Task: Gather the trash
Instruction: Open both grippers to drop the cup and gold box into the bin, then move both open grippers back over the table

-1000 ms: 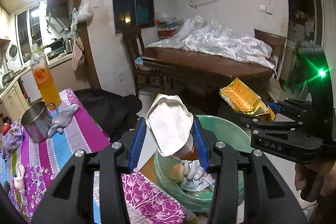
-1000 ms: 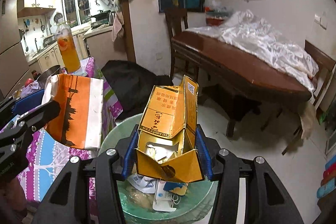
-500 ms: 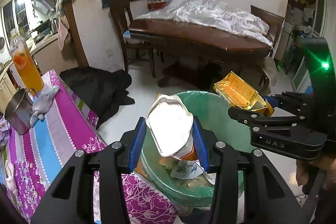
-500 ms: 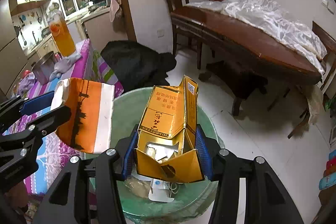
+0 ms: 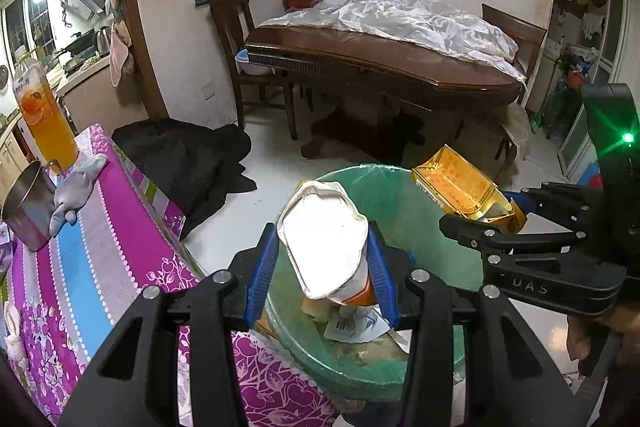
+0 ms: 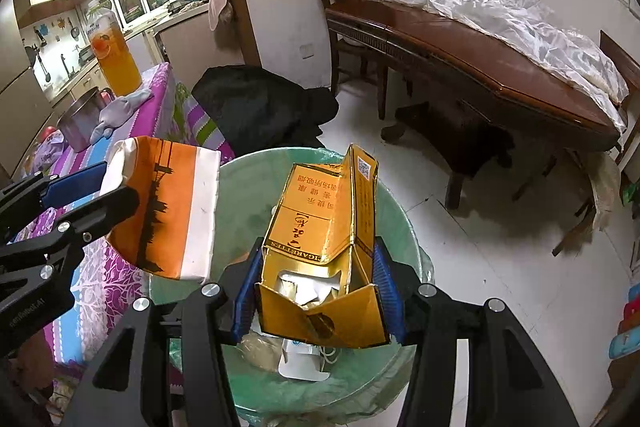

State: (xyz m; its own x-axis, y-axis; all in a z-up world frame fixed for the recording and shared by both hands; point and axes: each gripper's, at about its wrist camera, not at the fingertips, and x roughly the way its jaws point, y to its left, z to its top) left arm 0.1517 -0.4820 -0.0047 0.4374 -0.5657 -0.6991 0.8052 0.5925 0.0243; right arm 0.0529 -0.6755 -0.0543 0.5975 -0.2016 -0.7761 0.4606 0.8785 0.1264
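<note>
Right wrist view: both clenched grippers, right gripper [image 6: 318, 293] on gold carton [image 6: 324, 247], left gripper [image 5: 322, 277] on orange pack [image 5: 326, 251], lower over bin [image 6: 404, 227].

Both wrist cameras look steeply down along their fingers, close over the green bin [image 5: 384, 187] [image 6: 400, 211]. Both views share the bin, the near-left bench [image 5: 100, 247] [image 6: 160, 95] and the far wooden table [image 5: 380, 63] [image 6: 460, 51].

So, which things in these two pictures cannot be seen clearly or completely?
- Green-lined round trash bin: in both wrist views the gripper bodies and the held trash hide its near rim and most of its contents.
- Orange-and-white paper carton: left wrist view shows mostly its white end; the print is unreadable.
- Open gold cigarette box: its contents are too crumpled to identify.
- Steel mug: cut by the left edge in the left wrist view.
</note>
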